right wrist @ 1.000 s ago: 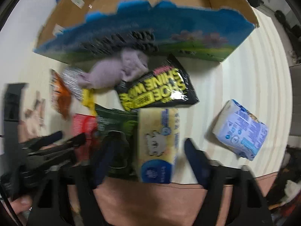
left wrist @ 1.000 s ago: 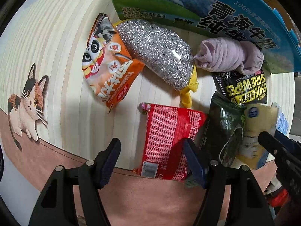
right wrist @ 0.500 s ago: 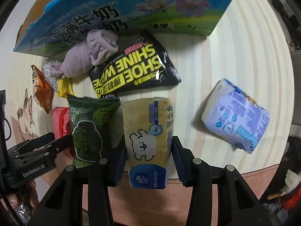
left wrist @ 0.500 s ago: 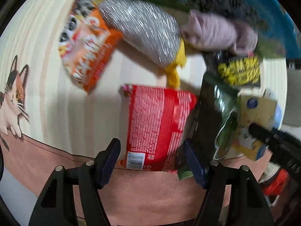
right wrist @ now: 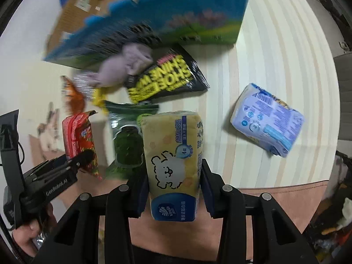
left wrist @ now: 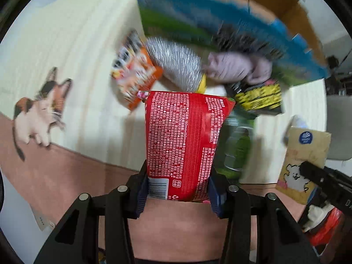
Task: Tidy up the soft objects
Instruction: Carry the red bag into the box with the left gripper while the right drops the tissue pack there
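Pinching the lower end of a red packet (left wrist: 182, 140), the left tongs (left wrist: 178, 194) had just closed on it, pads pressed against both its sides, and held it clear of the desk (left wrist: 72, 66). The right tongs (right wrist: 173, 194) had likewise just tightened and gripped a yellow tissue pack (right wrist: 173, 154) by its bottom end, the pack standing up between the fingers. Just left of that pack lay a green pouch (right wrist: 127, 140) on the desk, and beyond it a black wipes bag (right wrist: 162, 79) with yellow lettering. Further out sat a lilac cloth bundle (right wrist: 125, 66), a silver scrubber (left wrist: 176, 66) and an orange snack bag (left wrist: 134, 72), all close together in front of a blue-and-green carton (right wrist: 154, 26). Well off to the right of the right tongs rested a pale blue tissue pack (right wrist: 268, 121), apart from the rest.
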Demonstrator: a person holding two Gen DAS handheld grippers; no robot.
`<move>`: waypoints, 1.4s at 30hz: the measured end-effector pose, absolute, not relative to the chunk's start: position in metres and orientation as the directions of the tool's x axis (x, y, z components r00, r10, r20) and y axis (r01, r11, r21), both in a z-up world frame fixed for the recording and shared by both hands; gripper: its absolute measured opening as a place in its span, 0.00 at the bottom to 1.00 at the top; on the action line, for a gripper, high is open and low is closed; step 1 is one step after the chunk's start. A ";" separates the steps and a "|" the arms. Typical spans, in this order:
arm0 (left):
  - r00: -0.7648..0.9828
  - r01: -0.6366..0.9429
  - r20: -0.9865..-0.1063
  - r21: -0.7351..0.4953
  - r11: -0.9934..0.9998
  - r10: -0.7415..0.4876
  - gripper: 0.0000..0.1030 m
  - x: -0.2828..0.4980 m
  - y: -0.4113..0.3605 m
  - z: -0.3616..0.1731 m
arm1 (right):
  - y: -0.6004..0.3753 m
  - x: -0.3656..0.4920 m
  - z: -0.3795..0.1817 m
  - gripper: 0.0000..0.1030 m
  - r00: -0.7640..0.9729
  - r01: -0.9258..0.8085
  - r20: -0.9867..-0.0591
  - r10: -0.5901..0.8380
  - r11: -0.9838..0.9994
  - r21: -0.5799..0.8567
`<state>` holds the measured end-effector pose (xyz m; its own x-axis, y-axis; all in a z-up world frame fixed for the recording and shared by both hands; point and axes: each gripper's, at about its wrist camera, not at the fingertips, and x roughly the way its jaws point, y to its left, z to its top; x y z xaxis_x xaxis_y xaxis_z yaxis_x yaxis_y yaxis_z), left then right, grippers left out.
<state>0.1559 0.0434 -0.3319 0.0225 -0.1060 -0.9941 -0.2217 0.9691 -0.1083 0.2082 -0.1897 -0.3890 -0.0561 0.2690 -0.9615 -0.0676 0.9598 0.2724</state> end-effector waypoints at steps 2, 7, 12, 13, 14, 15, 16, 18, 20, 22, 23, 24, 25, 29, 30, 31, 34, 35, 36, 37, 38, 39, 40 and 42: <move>0.059 -0.236 -0.991 -0.133 0.963 -0.123 0.42 0.157 0.048 -0.306 | -0.190 0.206 -0.363 0.42 -0.029 -0.095 -0.952 0.305 0.947 0.306; 0.155 -0.196 -0.975 -0.191 0.962 -0.162 0.42 0.198 0.037 -0.236 | -0.186 0.227 -0.295 0.42 0.047 -0.170 -0.936 0.350 0.926 0.338; 0.172 -0.131 -0.967 -0.212 0.969 -0.188 0.42 0.287 0.022 -0.215 | -0.182 0.275 -0.256 0.42 0.113 -0.212 -0.941 0.318 0.933 0.289; 0.167 -0.122 -0.967 -0.215 0.969 -0.193 0.42 0.315 0.019 -0.208 | -0.182 0.290 -0.252 0.42 0.124 -0.208 -0.943 0.308 0.938 0.279; 0.164 -0.116 -0.967 -0.214 0.970 -0.194 0.42 0.332 0.018 -0.211 | -0.181 0.305 -0.251 0.42 0.130 -0.203 -0.946 0.298 0.942 0.269; 0.155 -0.110 -0.968 -0.218 0.970 -0.200 0.42 0.351 0.018 -0.214 | -0.180 0.319 -0.252 0.43 0.135 -0.195 -0.948 0.290 0.945 0.262; 0.135 -0.102 -0.968 -0.228 0.968 -0.213 0.42 0.376 0.018 -0.221 | -0.181 0.334 -0.255 0.43 0.139 -0.185 -0.950 0.280 0.950 0.253; 0.115 -0.099 -0.966 -0.242 0.965 -0.231 0.42 0.409 0.018 -0.234 | -0.181 0.372 -0.268 0.43 0.132 -0.145 -0.958 0.253 0.961 0.234; 0.077 -0.091 -0.969 -0.243 0.966 -0.236 0.42 0.447 0.019 -0.257 | -0.181 0.400 -0.281 0.43 0.117 -0.123 -0.961 0.249 0.964 0.235; 0.044 -0.086 -0.968 -0.251 0.964 -0.248 0.42 0.471 0.018 -0.279 | -0.181 0.432 -0.305 0.43 0.094 -0.092 -0.969 0.229 0.971 0.220; 0.023 -0.088 -0.965 -0.261 0.961 -0.261 0.42 0.482 0.017 -0.290 | -0.181 0.442 -0.313 0.43 0.089 -0.086 -0.971 0.223 0.973 0.216; -0.006 -0.088 -0.961 -0.274 0.958 -0.276 0.42 0.493 0.014 -0.302 | -0.181 0.453 -0.322 0.43 0.083 -0.075 -0.973 0.216 0.975 0.210; -0.032 -0.094 -0.956 -0.287 0.953 -0.291 0.42 0.503 0.013 -0.315 | -0.181 0.465 -0.334 0.43 0.074 -0.070 -0.975 0.210 0.976 0.205; -0.093 -0.105 -0.945 -0.305 0.946 -0.315 0.42 0.533 0.007 -0.352 | -0.180 0.498 -0.367 0.43 0.048 -0.049 -0.981 0.189 0.981 0.187; -0.099 -0.108 -0.942 -0.311 0.944 -0.322 0.42 0.539 0.006 -0.358 | -0.180 0.503 -0.373 0.43 0.043 -0.046 -0.982 0.184 0.982 0.182; -0.104 -0.112 -0.937 -0.321 0.940 -0.333 0.42 0.545 0.004 -0.363 | -0.178 0.507 -0.376 0.43 0.044 -0.035 -0.984 0.175 0.984 0.173; -0.126 -0.102 -0.932 -0.330 0.939 -0.341 0.42 0.556 -0.005 -0.373 | -0.176 0.518 -0.389 0.43 0.033 -0.033 -0.987 0.160 0.987 0.159; -0.130 -0.094 -0.933 -0.325 0.941 -0.335 0.42 0.558 -0.008 -0.374 | -0.176 0.522 -0.392 0.43 0.032 -0.030 -0.987 0.156 0.987 0.155; -0.137 -0.082 -0.935 -0.319 0.944 -0.327 0.42 0.560 -0.012 -0.377 | -0.175 0.524 -0.394 0.43 0.032 -0.028 -0.988 0.152 0.988 0.151; -0.144 -0.075 -0.934 -0.319 0.945 -0.327 0.42 0.561 -0.016 -0.379 | -0.176 0.527 -0.397 0.43 0.031 -0.022 -0.989 0.147 0.989 0.146; -0.147 -0.068 -0.934 -0.319 0.945 -0.326 0.42 0.559 -0.017 -0.380 | -0.176 0.529 -0.399 0.43 0.031 -0.025 -0.989 0.147 0.989 0.146; -0.151 -0.056 -0.936 -0.314 0.948 -0.319 0.43 0.560 -0.020 -0.381 | -0.175 0.531 -0.400 0.43 0.030 -0.031 -0.989 0.142 0.990 0.141; -0.157 -0.040 -0.939 -0.304 0.952 -0.306 0.43 0.561 -0.026 -0.380 | -0.172 0.533 -0.400 0.44 0.030 -0.033 -0.990 0.135 0.990 0.134; -0.169 -0.030 -0.943 -0.287 0.958 -0.288 0.44 0.561 -0.032 -0.378 | -0.170 0.536 -0.403 0.45 0.031 -0.039 -0.992 0.118 0.992 0.117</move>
<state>0.5611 -0.0319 -0.3785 -0.1686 -0.2877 -0.9428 -0.0302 0.9575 -0.2868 0.5360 -0.1700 -0.4030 0.0312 0.1185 -0.9925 -0.0393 0.9923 0.1172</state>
